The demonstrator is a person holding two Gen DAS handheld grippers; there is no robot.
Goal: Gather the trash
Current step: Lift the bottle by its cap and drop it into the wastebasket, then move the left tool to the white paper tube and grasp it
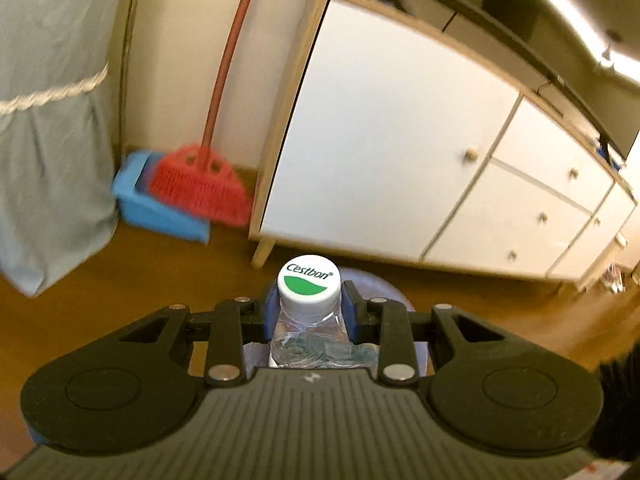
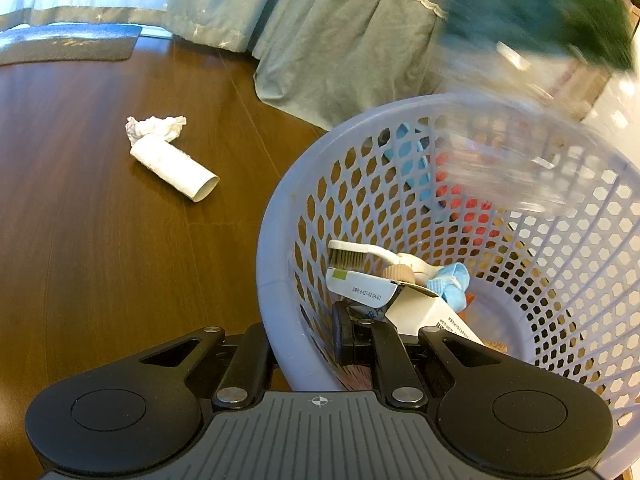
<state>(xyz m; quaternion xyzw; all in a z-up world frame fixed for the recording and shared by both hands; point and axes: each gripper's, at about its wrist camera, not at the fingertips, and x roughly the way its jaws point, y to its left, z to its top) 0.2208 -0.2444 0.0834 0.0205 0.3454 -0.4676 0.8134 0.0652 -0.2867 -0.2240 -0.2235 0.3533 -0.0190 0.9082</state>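
In the left wrist view, the left hand-held gripper (image 1: 309, 312) is clamped on the neck of a clear Cestbon water bottle (image 1: 309, 320), white cap facing the camera, held above the lavender basket (image 1: 396, 294), of which only a sliver of rim shows behind the cap; this piece looks to be on its way in but not yet dropped. Beyond the basket stand a white cabinet (image 1: 400, 152) and, to its left, a red broom (image 1: 200, 184) in a blue dustpan (image 1: 160, 212). In the right wrist view, the right hand-held gripper (image 2: 308, 344) is closed on the basket's near rim (image 2: 276, 280), steadying it. Only this view shows the basket's contents: a brush (image 2: 352, 254), a white carton (image 2: 400, 300) and a blue face mask (image 2: 450, 280), so part of the collecting is done. It alone shows what remains: a cardboard tube (image 2: 176, 168) and a crumpled tissue (image 2: 154, 126), touching each other on the wooden floor (image 2: 100, 260) left of the basket. A blurred clear shape above the basket's far rim is probably the bottle.
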